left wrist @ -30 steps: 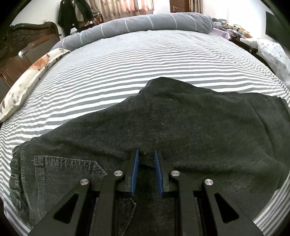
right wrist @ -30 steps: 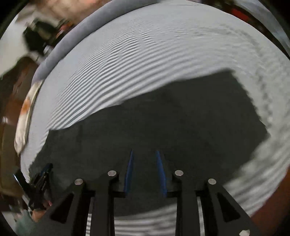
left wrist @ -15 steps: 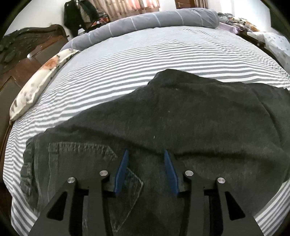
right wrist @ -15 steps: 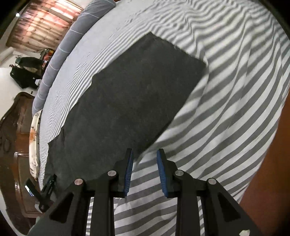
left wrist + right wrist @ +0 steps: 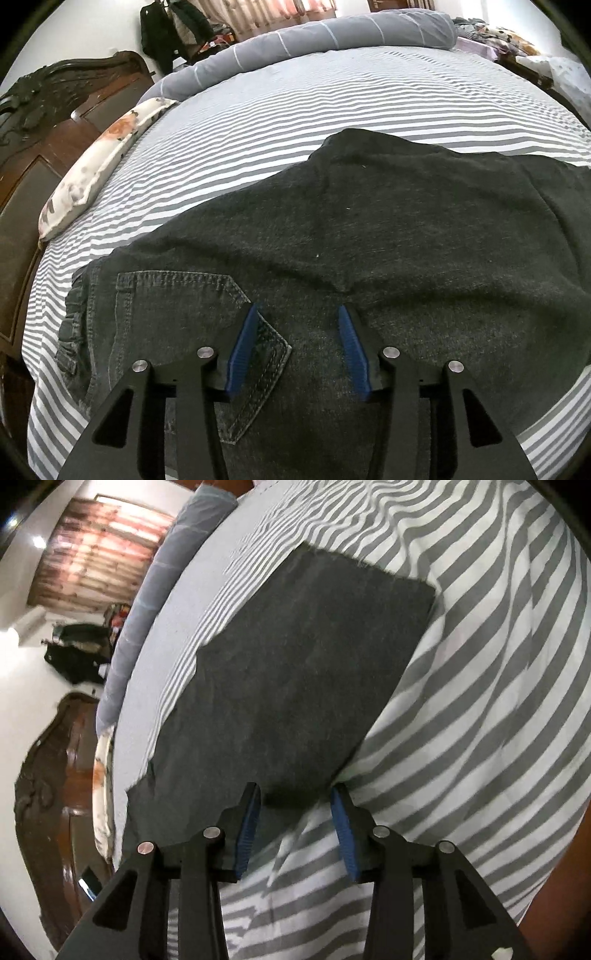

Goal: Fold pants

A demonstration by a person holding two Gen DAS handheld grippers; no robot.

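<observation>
Both tongs have widened; the pants lie on the striped bed.

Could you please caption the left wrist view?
Left gripper, jaws opening, above dark pants spread on a striped bed.

A bed covered in a grey-and-white striped sheet carries the things. Dark denim pants lie flat across its near part, 1 back pocket facing up. A rolled grey quilt runs along the far edge, and a floral pillow lies by the dark wooden headboard at the left
</observation>
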